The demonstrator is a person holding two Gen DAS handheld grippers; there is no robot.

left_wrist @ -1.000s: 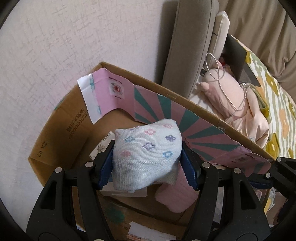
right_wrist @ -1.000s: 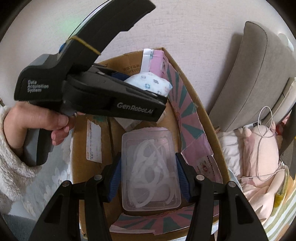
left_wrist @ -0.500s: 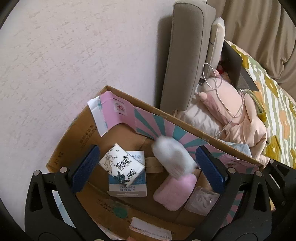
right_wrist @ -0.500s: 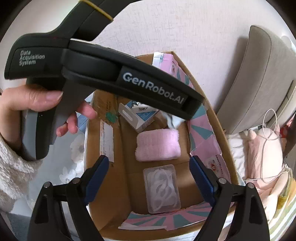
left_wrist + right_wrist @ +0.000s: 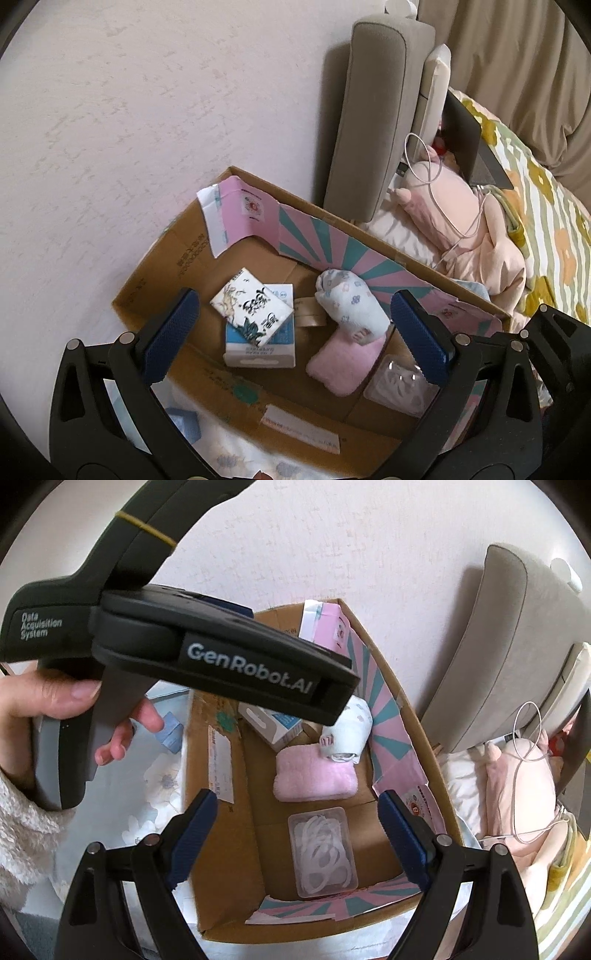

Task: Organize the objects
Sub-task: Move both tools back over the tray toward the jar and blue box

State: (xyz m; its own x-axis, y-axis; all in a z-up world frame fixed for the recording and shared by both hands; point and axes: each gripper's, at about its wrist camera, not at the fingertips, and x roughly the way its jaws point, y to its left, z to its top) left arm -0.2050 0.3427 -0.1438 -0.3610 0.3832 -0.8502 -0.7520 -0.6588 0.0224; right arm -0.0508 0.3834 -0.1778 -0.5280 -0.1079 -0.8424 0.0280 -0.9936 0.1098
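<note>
A cardboard box (image 5: pixel 155 280) (image 5: pixel 221 849) lined with pink and teal paper stands by the wall. In it lie a rolled white patterned sock (image 5: pixel 351 306) (image 5: pixel 349 734), a pink folded cloth (image 5: pixel 343 363) (image 5: pixel 314 775), a clear plastic case (image 5: pixel 400 386) (image 5: pixel 323 851) and a white and blue carton (image 5: pixel 258 321) (image 5: pixel 273 725). The sock rests partly on the pink cloth. My left gripper (image 5: pixel 295 339) is open and empty above the box. My right gripper (image 5: pixel 295 838) is open and empty above the clear case. The left gripper's body crosses the right wrist view.
A grey headboard (image 5: pixel 376 122) and a bed with a pink plush toy (image 5: pixel 450 210) and a white cable lie right of the box. A floral sheet (image 5: pixel 155 775) and a small blue box (image 5: pixel 183 424) lie left of it. A white wall stands behind.
Both grippers opened and rose. The sock dropped from the left one into the box beside the pink cloth. The clear case left the right one and lies on the box floor.
</note>
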